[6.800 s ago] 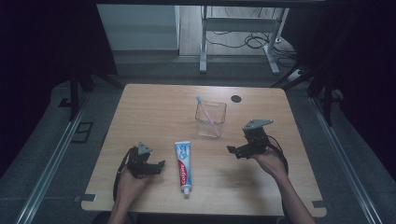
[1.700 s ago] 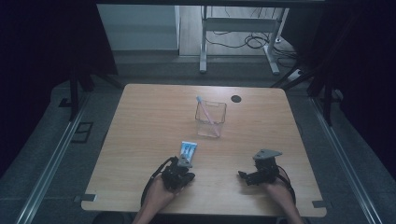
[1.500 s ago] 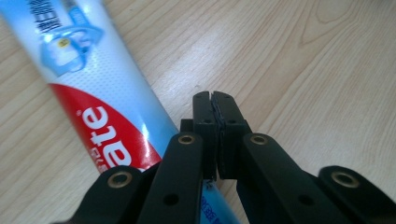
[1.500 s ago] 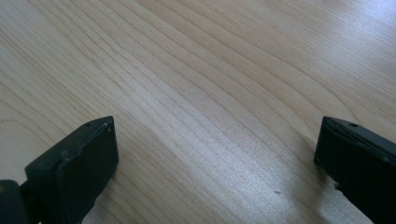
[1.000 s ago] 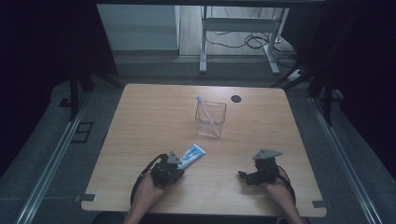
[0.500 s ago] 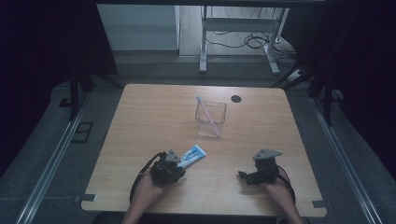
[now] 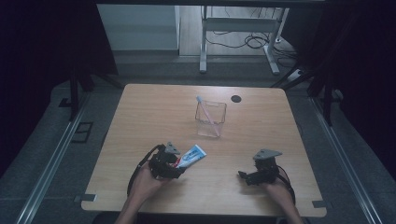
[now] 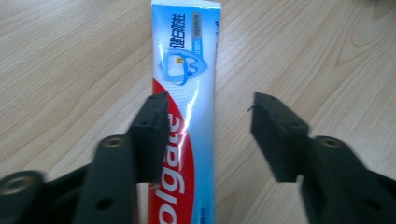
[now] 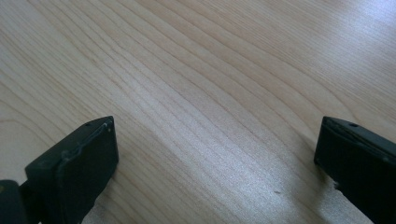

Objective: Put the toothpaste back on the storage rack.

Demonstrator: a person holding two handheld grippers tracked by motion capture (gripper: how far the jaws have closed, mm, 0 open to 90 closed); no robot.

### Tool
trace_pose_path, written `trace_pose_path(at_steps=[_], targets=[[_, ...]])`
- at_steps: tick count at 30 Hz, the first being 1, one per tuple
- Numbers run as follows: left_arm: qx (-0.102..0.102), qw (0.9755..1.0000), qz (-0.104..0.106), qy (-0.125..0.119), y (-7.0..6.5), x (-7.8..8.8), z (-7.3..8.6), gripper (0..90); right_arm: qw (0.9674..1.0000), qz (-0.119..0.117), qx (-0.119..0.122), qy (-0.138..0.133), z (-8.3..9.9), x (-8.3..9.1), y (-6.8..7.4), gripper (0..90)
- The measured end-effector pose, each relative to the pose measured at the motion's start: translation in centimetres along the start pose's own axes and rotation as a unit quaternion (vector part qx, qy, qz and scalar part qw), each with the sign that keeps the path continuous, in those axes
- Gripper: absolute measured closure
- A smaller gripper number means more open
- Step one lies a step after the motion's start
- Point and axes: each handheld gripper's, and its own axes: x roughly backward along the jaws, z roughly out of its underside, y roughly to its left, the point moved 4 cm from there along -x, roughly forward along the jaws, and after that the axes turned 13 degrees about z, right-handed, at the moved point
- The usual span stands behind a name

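A Colgate toothpaste tube (image 7: 191, 155) lies on the wooden table (image 7: 140, 121), slanted up to the right. My left gripper (image 7: 173, 161) sits at its lower end. In the left gripper view the tube (image 8: 187, 70) runs between the two black jaws of that gripper (image 8: 210, 121). The jaws are open, the left one over the tube's edge and the right one a gap away from it. My right gripper (image 7: 243, 176) rests near the front right of the table. In its own view this gripper (image 9: 215, 140) is wide open over bare wood.
A clear plastic cup (image 7: 210, 122) stands mid-table with a toothbrush (image 7: 203, 107) leaning in it. A small black disc (image 7: 236, 98) lies behind it near the far edge. Bare wood separates the two grippers.
The left gripper came to the tube's lower end and shifted left. The tube swung from pointing straight away to slanting right. The right gripper had dropped to the front right earlier, then stayed still.
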Motion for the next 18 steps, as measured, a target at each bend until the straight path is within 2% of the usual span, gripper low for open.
trace_pose_path(at_steps=[6,9,18], targets=[[0.012,0.9999,0.0,0.011,0.8,-0.2,-0.3,30.7,1.0,0.0,0.0,0.0,0.0,0.0,0.0,0.0],[0.01,0.9997,0.003,0.022,1.1,-0.4,-0.4,26.6,1.0,0.0,0.0,0.0,0.0,0.0,0.0,0.0],[-0.004,0.9979,0.002,0.065,1.4,-1.6,-1.1,25.1,1.0,0.0,0.0,0.0,0.0,0.0,0.0,0.0]])
